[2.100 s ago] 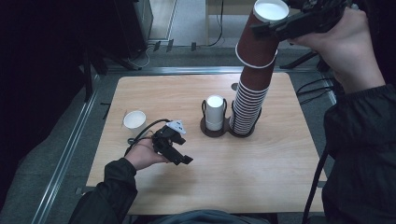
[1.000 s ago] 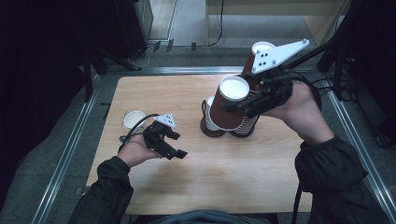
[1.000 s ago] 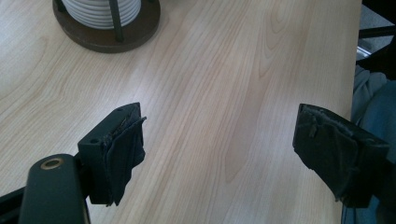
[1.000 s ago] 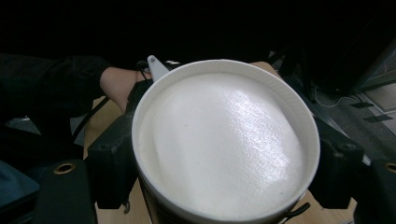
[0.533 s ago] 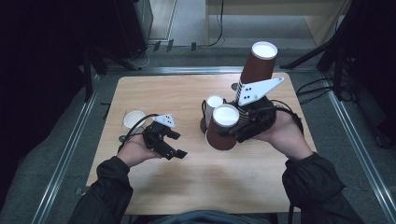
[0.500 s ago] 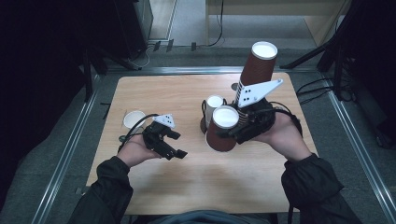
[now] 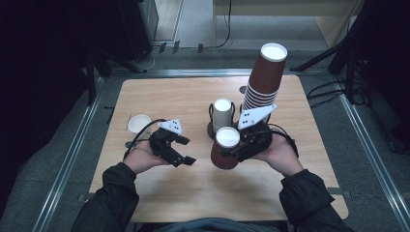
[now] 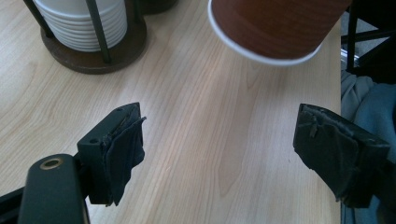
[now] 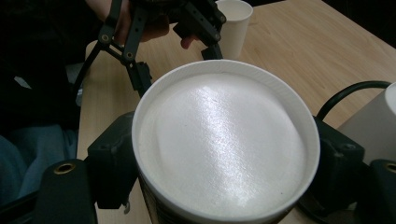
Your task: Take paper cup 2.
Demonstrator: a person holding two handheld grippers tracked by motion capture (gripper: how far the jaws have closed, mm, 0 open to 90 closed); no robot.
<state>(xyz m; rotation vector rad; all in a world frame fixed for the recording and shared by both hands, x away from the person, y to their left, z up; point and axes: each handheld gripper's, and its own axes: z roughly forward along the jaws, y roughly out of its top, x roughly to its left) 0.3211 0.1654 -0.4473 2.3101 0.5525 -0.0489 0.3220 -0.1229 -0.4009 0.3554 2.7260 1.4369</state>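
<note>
Wooden table point(image 7: 159, 203): two cup stacks, one held brown cup point(image 7: 225, 153), one white cup point(image 7: 139, 123).

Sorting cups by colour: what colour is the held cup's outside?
Reddish brown, white inside; the cup shows best in the high view.

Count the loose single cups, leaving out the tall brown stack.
2. One brown cup is gripped in the right claw at the table's middle. One small white cup stands near the left edge. Others may be hidden.
</note>
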